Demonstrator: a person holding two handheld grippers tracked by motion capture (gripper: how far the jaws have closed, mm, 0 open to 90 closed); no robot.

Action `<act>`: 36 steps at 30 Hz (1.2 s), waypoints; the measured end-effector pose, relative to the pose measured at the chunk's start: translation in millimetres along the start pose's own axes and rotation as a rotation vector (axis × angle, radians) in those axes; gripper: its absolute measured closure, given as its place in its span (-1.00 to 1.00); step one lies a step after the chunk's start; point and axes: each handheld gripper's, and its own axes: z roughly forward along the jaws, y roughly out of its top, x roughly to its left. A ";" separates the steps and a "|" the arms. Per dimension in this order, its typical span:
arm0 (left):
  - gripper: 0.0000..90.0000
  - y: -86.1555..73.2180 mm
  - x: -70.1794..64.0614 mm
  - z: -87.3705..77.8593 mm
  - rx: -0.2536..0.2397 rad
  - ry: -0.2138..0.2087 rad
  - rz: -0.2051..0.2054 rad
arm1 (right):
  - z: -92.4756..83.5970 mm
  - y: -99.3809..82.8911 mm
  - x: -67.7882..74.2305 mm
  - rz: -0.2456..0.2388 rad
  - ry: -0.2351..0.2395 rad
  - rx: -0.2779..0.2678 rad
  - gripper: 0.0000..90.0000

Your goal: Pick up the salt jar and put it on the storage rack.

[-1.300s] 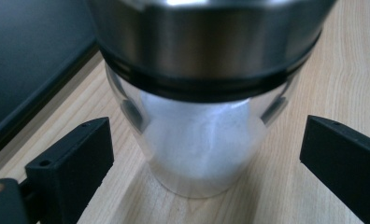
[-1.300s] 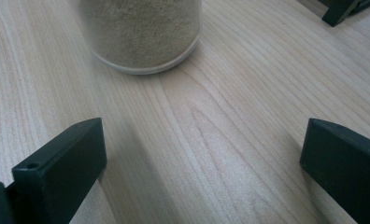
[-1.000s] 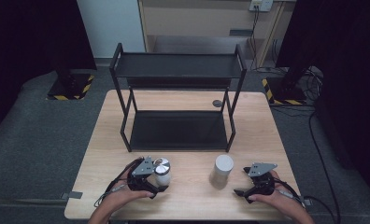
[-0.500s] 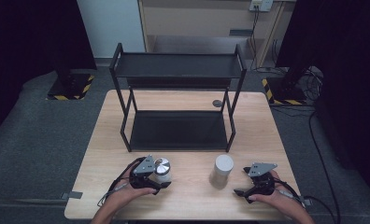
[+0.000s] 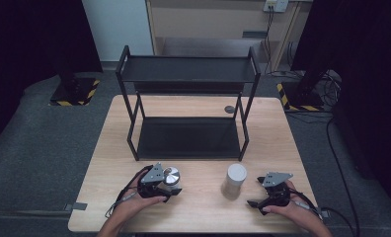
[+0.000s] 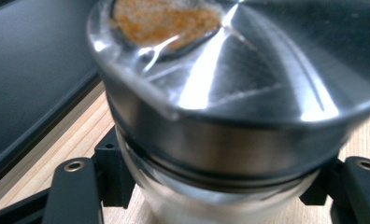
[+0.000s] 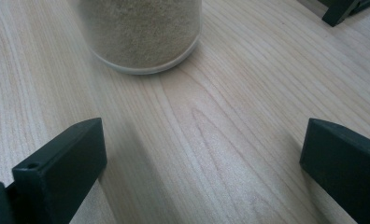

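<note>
Jaws of the left gripper (image 5: 170,186) have just been closing and now clamp the jar (image 6: 230,116) (clear round body, brushed steel lid, orange powder inside) just below its lid; a second ago they stood wide beside it. Right gripper (image 7: 202,154) jaws stand wide over bare pale wood, the beige canister (image 7: 141,32) just ahead and untouched. Beyond, the black metal rack (image 5: 186,69) sits at the table's (image 5: 282,128) far half.

Two spice jars (image 5: 172,176) (image 5: 234,179), one black two-tier rack (image 5: 187,69), one wooden table (image 5: 277,143), two grippers (image 5: 171,187) (image 5: 255,192)
</note>
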 end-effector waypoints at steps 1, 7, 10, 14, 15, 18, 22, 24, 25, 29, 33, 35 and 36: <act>-0.34 1.1 -0.2 0.0 0.004 0.001 0.002 | 0.0 0.0 0.0 0.000 0.000 0.000 -0.97; -0.34 4.1 1.1 -0.8 0.017 -0.010 0.006 | -0.1 -0.1 0.2 0.001 -0.001 0.000 -0.97; -0.34 5.8 0.9 -1.2 0.022 -0.017 0.013 | -0.1 -0.1 0.3 0.002 -0.001 0.000 -0.97; -0.34 6.9 0.8 -2.0 0.026 -0.022 0.019 | -0.2 -0.2 0.5 0.003 -0.001 0.000 -0.97; -0.34 6.7 1.3 -2.1 0.025 -0.026 0.017 | -0.2 -0.2 0.5 0.003 -0.001 0.000 -0.97; -0.34 7.8 0.0 -2.3 0.028 -0.025 0.021 | -0.2 -0.2 0.6 0.003 -0.001 0.000 -0.97; -0.34 8.8 0.0 -3.4 0.021 -0.036 0.030 | -0.3 -0.3 0.7 0.004 -0.002 0.000 -0.97; -0.34 9.6 -0.9 -4.1 0.016 -0.037 0.034 | -0.3 -0.3 0.7 0.004 -0.002 0.000 -0.97; -0.34 10.0 -1.2 -4.5 0.014 -0.039 0.037 | -0.3 -0.3 0.7 0.004 -0.002 0.000 -0.97; -0.34 10.3 -1.1 -6.4 0.012 -0.048 0.040 | -0.3 -0.3 0.7 0.004 -0.002 0.000 -0.97; -0.34 12.1 -2.2 -9.9 0.013 -0.060 0.046 | -0.3 -0.3 0.7 0.004 -0.002 0.000 -0.97; -0.34 13.6 -2.7 -11.7 0.012 -0.067 0.052 | -0.3 -0.3 0.7 0.004 -0.002 0.000 -0.97; -0.34 14.2 -2.8 -12.9 0.009 -0.071 0.048 | -0.3 -0.3 0.6 0.004 -0.001 0.000 -0.97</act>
